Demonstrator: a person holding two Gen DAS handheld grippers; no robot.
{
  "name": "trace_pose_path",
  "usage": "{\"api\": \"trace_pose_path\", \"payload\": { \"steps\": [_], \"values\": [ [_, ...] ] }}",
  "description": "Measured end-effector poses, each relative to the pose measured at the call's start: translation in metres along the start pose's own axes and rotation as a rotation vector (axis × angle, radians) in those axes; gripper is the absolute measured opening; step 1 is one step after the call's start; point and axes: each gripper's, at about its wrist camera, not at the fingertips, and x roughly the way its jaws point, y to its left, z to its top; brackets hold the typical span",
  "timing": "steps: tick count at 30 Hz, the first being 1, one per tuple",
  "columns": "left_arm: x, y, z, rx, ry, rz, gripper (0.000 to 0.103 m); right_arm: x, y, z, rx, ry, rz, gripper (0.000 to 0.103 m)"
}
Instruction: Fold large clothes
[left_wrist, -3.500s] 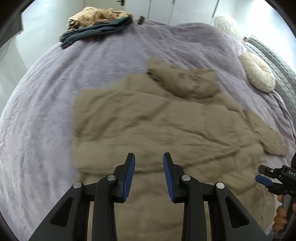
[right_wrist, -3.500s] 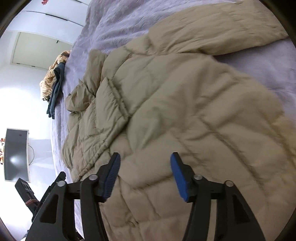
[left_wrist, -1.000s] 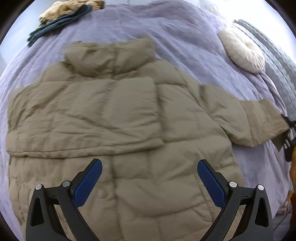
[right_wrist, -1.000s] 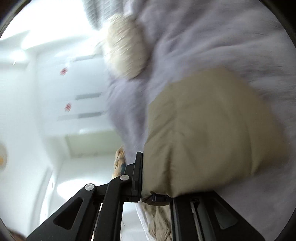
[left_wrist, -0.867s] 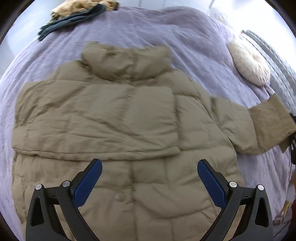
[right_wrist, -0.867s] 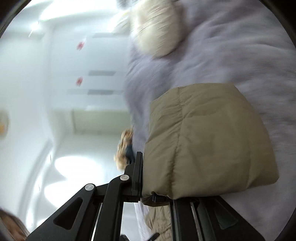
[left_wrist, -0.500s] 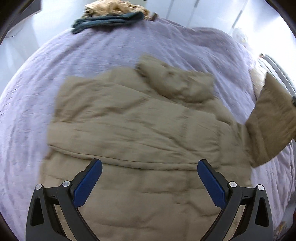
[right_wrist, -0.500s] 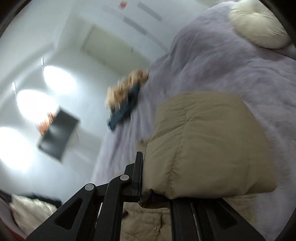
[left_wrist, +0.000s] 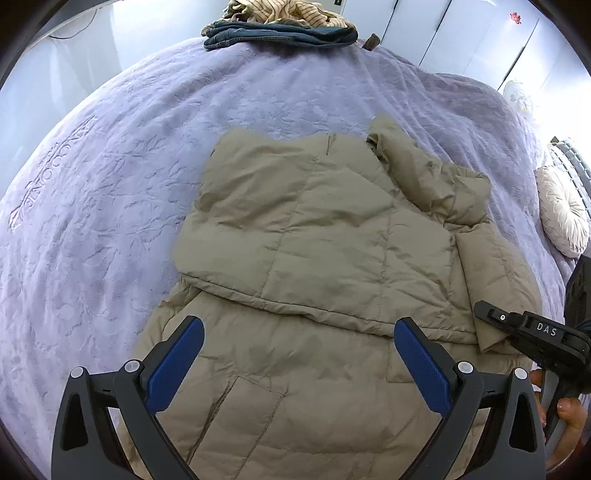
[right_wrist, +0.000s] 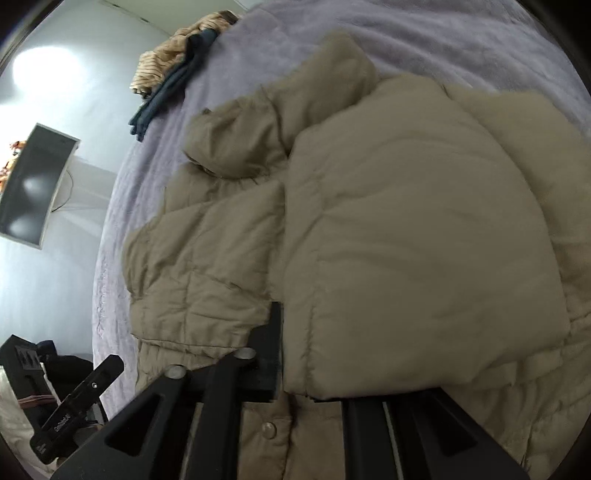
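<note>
Over the jacket (left_wrist: 332, 258) on the bed (left_wrist: 110, 184): left claw (left_wrist: 299, 363) spread wide, empty; right claw (right_wrist: 295, 369) opening, sleeve cuff (right_wrist: 406, 258) seemingly between.

This is a bedroom in a home. A wide bed (left_wrist: 110, 177) covered with a soft lilac bedspread fills most of both views, with a round cream cushion (left_wrist: 563, 210) by a grey padded headboard (left_wrist: 570, 155) at the far right and a pile of clothes (left_wrist: 280, 22) on the far edge. Behind the bed stand plain white wardrobe doors (left_wrist: 443, 33), and a dark flat screen (right_wrist: 33, 184) hangs on the pale wall at the left.
</note>
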Motion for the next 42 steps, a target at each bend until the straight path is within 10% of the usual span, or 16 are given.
{"api": "trace_pose_path", "payload": {
  "steps": [3,11,13,15,25,28,31,36,42],
  "values": [
    [0.005,-0.007,0.004,-0.003,0.004,-0.004,0.103,-0.017,0.001,-0.001,0.014,-0.017,0.028,0.063],
    [0.017,-0.039,0.025,-0.002,0.001,-0.107,0.103,-0.079,-0.054,-0.010,0.285,-0.177,0.053,0.064],
    [0.020,-0.044,0.030,0.002,-0.004,-0.151,0.103,-0.080,-0.066,-0.003,0.340,-0.196,0.062,0.056],
    [0.023,-0.043,0.035,-0.007,-0.005,-0.183,0.103,-0.079,-0.071,0.004,0.359,-0.211,0.091,0.026],
    [0.014,0.008,0.056,-0.158,-0.024,-0.258,0.103,-0.041,0.071,0.020,-0.195,-0.138,0.048,0.024],
    [0.011,0.013,0.062,-0.146,-0.025,-0.305,0.103,-0.009,0.094,0.008,-0.273,-0.024,0.045,0.072],
    [0.015,0.011,0.063,-0.143,-0.001,-0.366,0.103,0.006,0.098,-0.007,-0.305,0.035,0.027,0.072],
    [0.036,-0.013,0.055,-0.093,0.068,-0.398,0.103,-0.023,0.046,-0.020,-0.180,0.029,-0.018,0.072],
    [0.066,-0.036,0.046,-0.047,0.150,-0.395,0.103,-0.072,-0.085,-0.031,0.258,0.001,-0.008,0.072]
  ]
}}
